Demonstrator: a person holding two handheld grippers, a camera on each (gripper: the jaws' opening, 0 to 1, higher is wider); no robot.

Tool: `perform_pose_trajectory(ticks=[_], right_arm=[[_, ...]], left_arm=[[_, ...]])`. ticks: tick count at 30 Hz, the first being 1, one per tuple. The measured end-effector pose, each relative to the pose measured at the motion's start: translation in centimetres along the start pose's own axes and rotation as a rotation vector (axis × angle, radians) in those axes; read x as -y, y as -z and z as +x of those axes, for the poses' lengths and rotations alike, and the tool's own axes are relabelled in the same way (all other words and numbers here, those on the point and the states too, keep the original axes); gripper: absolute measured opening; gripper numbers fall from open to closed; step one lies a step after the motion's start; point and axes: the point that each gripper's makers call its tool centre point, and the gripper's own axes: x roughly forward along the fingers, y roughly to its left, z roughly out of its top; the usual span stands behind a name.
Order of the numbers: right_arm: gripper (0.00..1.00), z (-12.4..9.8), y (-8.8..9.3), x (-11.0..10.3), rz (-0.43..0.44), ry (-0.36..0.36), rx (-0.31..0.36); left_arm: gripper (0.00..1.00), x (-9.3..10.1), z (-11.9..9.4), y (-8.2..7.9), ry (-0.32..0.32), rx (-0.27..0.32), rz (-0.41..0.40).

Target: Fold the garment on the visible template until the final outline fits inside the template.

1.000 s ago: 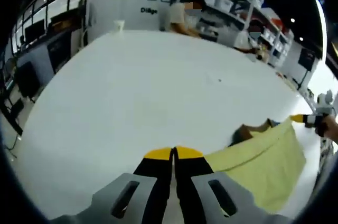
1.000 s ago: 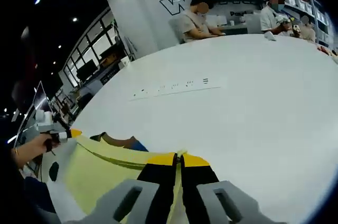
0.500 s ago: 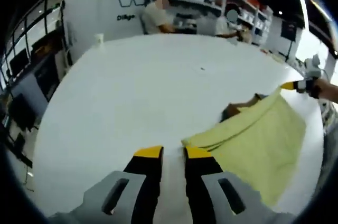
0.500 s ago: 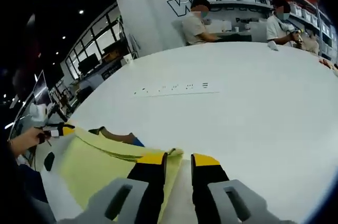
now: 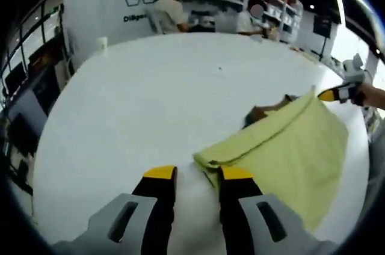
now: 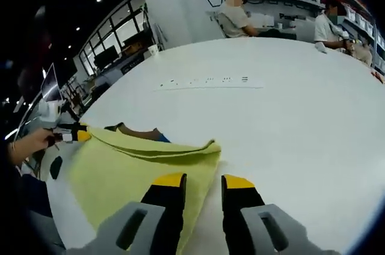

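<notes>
We are finding the yellow garment [image 6: 141, 168] lying folded over on the white table [image 5: 150, 92]; the left gripper [image 5: 198, 177] and right gripper [image 6: 201, 181] are gaping, gripping nothing; further folding, we judge, is remaining.

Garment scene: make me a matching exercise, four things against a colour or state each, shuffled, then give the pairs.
Things
1. garment
2. table
3. left gripper
4. paper cup

States
A. white, bare surface
B. open, beside the cloth's corner
C. yellow, folded over
D. standing at the table's far edge

Pairs: 1-C, 2-A, 3-B, 4-D
</notes>
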Motion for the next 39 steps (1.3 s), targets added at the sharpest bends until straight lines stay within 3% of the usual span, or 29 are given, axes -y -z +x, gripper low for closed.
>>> perform_pose_trajectory(ticks=[3, 6, 9, 11, 14, 20, 26, 30, 39], right_arm=[[0.18, 0.2, -0.4, -0.4, 0.018, 0.006, 0.017], [0.17, 0.9, -1.5, 0.4, 0.094, 0.038, 0.057], [0.18, 1.3, -2.3, 1.3, 0.108, 0.046, 0.069], [0.18, 1.0, -2.7, 1.3, 0.107, 0.045, 0.08], [0.17, 0.6, -2.7, 1.2, 0.109, 0.051, 0.088], [0.17, 0.1, -2.1, 0.8, 0.113, 0.043, 0.084], [0.17, -1.5, -0.8, -0.5, 0.084, 0.023, 0.077], [0.17, -2.4, 0.0, -0.3, 0.075, 0.021, 0.073], [0.16, -5.0, 3.7, -1.8, 0.008, -0.019, 0.02]], left_arm=[[0.24, 0.0, -0.1, -1.2, -0.02, 0.042, -0.04], [0.2, -0.2, -0.3, -2.1, -0.037, 0.066, -0.06], [0.23, -0.6, -0.8, -3.2, -0.063, 0.084, -0.064], [0.22, -1.1, -0.7, -3.5, -0.076, 0.12, -0.102], [0.21, -1.9, -1.2, -3.5, -0.079, 0.116, -0.106], [0.21, -1.3, -2.4, -1.9, -0.057, 0.067, -0.092], [0.23, -0.4, -4.9, -0.7, -0.055, 0.08, -0.108], [0.23, 0.4, -6.6, 0.1, -0.052, 0.094, -0.114], [0.23, 2.7, -9.1, 3.1, -0.026, 0.085, -0.084]])
